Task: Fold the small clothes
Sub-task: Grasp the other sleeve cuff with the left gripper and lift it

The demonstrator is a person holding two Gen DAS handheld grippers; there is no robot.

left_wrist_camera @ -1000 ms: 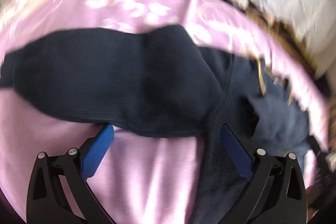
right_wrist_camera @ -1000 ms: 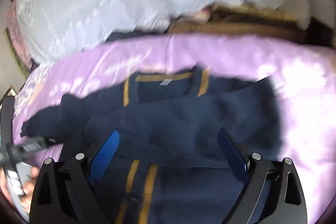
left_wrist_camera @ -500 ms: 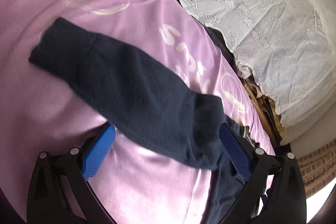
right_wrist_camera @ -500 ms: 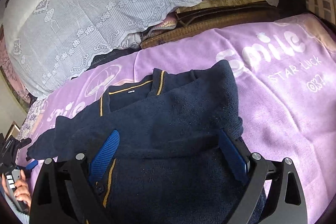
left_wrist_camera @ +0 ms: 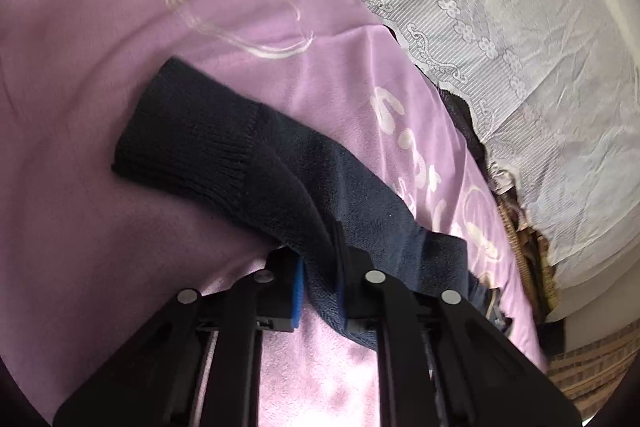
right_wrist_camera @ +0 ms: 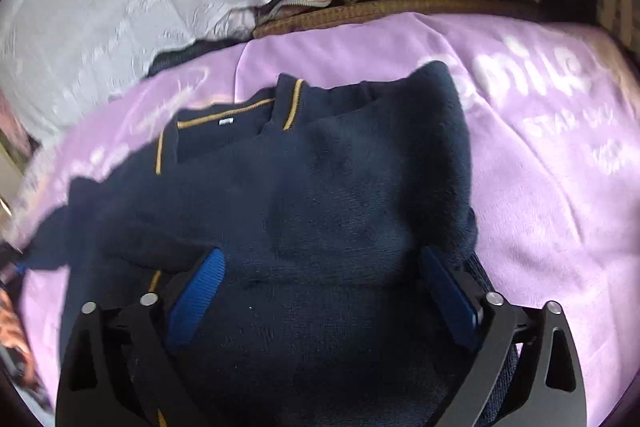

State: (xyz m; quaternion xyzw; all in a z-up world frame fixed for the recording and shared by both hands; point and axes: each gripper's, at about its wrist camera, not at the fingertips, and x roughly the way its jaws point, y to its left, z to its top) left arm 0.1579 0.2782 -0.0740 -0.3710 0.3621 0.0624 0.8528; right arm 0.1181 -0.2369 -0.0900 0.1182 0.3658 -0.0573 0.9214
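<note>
A navy knit sweater with mustard trim at the collar (right_wrist_camera: 288,187) lies on a lilac blanket (right_wrist_camera: 560,207). Its right sleeve is folded in over the body. In the left wrist view its left sleeve (left_wrist_camera: 224,151) stretches out across the blanket, ribbed cuff at the far end. My left gripper (left_wrist_camera: 320,291) is shut on this sleeve near the shoulder. My right gripper (right_wrist_camera: 320,299) is open over the sweater's body, blue pads wide apart, holding nothing.
A pale lace-patterned cloth (left_wrist_camera: 500,27) lies beyond the blanket's far edge, with a brown woven edge (right_wrist_camera: 400,13) and dark items beneath it. The blanket (left_wrist_camera: 72,107) carries white printed lettering. A brick wall (left_wrist_camera: 592,371) shows at lower right.
My left gripper has closed on the sleeve; half a second ago its pads were wide open around it. The right gripper has stayed open over the sweater body, shifting slightly.
</note>
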